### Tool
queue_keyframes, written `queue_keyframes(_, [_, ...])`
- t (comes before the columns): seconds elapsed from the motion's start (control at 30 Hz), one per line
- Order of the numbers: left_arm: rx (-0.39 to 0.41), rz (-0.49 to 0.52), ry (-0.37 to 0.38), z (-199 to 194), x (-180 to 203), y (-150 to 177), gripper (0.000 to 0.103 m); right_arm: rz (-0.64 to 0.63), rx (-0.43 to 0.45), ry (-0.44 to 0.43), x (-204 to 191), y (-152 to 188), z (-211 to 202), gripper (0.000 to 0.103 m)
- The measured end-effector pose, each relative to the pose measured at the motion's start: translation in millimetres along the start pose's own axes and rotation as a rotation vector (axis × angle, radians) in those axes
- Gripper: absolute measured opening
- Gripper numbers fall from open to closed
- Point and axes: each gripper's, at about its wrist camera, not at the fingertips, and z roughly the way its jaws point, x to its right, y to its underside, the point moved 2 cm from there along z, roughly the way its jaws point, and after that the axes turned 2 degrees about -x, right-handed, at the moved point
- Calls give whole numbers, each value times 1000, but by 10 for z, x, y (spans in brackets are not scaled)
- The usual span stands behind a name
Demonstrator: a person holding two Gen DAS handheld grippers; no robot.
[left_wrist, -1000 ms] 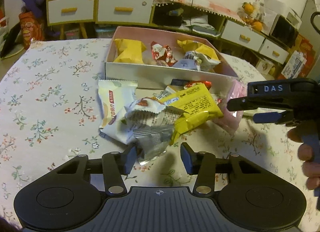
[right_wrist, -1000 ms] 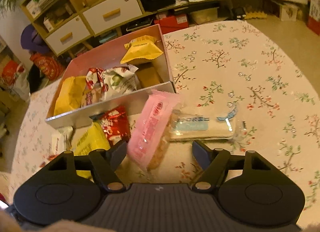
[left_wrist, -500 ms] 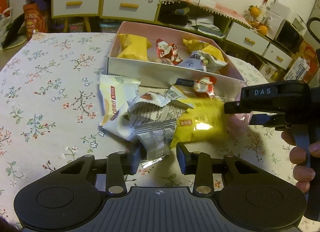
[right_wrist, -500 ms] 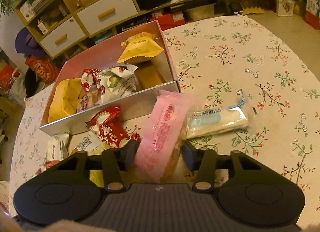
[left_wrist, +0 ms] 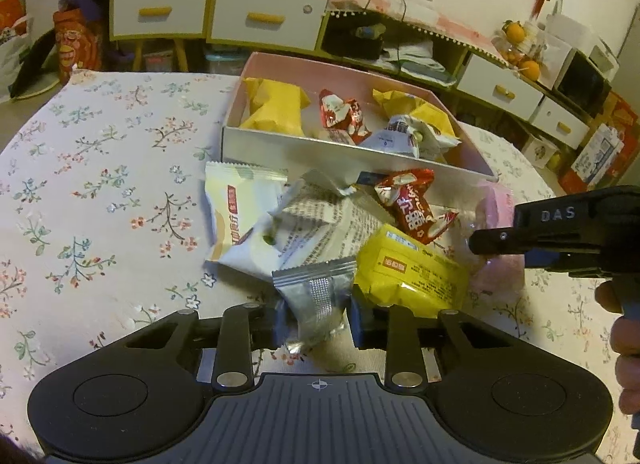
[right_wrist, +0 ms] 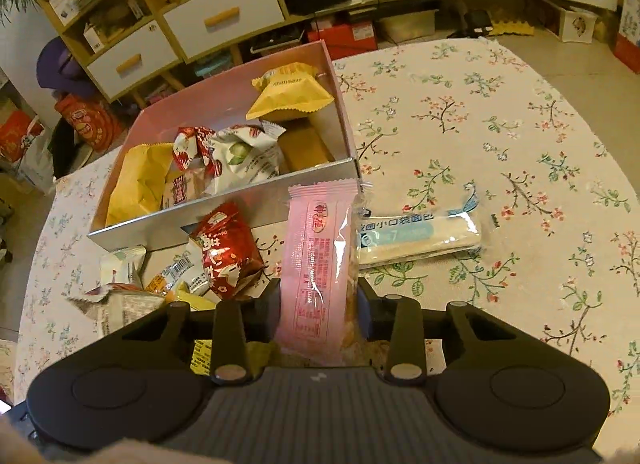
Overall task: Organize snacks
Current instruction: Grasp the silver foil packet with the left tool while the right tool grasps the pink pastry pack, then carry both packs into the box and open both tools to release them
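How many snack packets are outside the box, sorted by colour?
Yellow packet: 1
Red packet: 1
Pink packet: 1
Silver packet: 1
Pale blue packet: 1
White packets: 2
Total: 7, perhaps more buried.

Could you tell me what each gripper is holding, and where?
The left gripper pinches the silver packet at its near end; the right gripper clamps the pink packet at its near end.

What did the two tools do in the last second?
The left tool moved forward and closed on the silver packet. The right tool closed on the pink snack bar. The yellow packet got pushed flatter. The pink box and the white bar stayed put.
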Motion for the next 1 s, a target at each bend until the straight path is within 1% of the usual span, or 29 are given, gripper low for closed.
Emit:
queue_keyframes(0.17, [-9,14,1,-18,13,-15,19,-21,20,8,11,0,-81,34])
queue_keyframes(0.37, [-9,27,17,-102,32,-79,16,-40,37,-18,-4,-4,-189,34])
queue_keyframes(0.67, [-2,17,42,-259,44,-189,16,-31,50,-69,-24,-29,-294,34])
queue_keyframes(0.87, [29,4,57,-361,73,-335,16,-29,73,-106,-82,-78,-371,34])
queue_keyframes(1.0, [47,2,63,-381,91,-441,16,-30,84,-116,-105,-130,-377,34])
